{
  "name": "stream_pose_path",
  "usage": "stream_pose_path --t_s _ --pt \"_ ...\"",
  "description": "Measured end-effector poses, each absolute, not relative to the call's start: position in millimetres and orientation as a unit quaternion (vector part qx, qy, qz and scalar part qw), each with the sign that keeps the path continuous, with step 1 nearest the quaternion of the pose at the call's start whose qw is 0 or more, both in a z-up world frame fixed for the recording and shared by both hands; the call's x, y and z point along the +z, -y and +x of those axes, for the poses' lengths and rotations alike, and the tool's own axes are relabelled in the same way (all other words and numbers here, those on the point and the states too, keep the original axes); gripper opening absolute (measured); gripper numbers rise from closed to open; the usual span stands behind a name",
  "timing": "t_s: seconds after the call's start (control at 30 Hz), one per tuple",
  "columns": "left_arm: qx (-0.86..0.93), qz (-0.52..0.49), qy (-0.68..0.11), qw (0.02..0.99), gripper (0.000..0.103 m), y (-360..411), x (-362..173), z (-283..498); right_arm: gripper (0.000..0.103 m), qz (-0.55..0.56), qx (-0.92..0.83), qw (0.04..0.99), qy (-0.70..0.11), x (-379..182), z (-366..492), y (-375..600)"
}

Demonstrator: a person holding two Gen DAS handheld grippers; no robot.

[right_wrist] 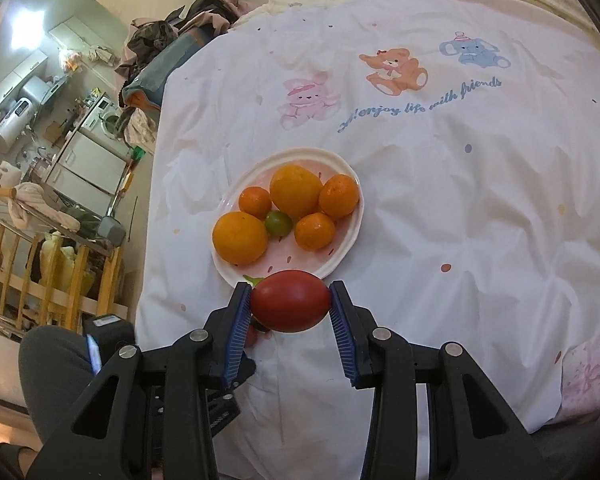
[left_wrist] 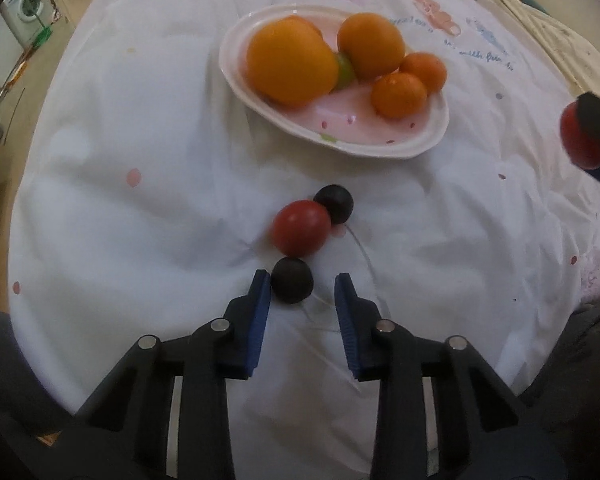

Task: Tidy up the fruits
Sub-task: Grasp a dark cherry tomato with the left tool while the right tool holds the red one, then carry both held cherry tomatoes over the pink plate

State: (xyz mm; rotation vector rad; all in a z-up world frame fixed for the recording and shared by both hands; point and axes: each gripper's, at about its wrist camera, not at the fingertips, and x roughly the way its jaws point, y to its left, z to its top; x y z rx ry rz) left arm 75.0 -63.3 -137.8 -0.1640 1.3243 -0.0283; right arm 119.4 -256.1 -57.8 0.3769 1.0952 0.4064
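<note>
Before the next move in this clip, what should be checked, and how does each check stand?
1. Right gripper clamps the red tomato between both pads: ok.
2. Pink plate has a bare patch at its near edge for the tomato: ok.
3. Left gripper closed on the near dark fruit: not ok; only one pad touches it, the other stands apart.
4. Loose red fruit touches that dark fruit, so it may get nudged: not ok.
5. Far dark fruit lies outside the jaws: ok.
</note>
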Motion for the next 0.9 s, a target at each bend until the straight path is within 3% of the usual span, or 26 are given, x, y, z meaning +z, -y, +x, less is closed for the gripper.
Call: stream_pose_path --t_s 0.07,0.33,0.9 --pt "-0.012 -0.074 -0.616 0.784 0.017 63 -139 76 0.041 0.177 0.194 0.817 -0.513 -57 119 255" --pt "-0.034 -0.083 -0.614 0.784 0.017 59 -129 71 0.041 0.175 0.203 0.818 -0.509 -53 118 251" --pt "-0.041 -0.016 -0.539 0.841 0.017 41 -47 103 0.041 0.230 0.236 0.817 -0.473 -25 140 265"
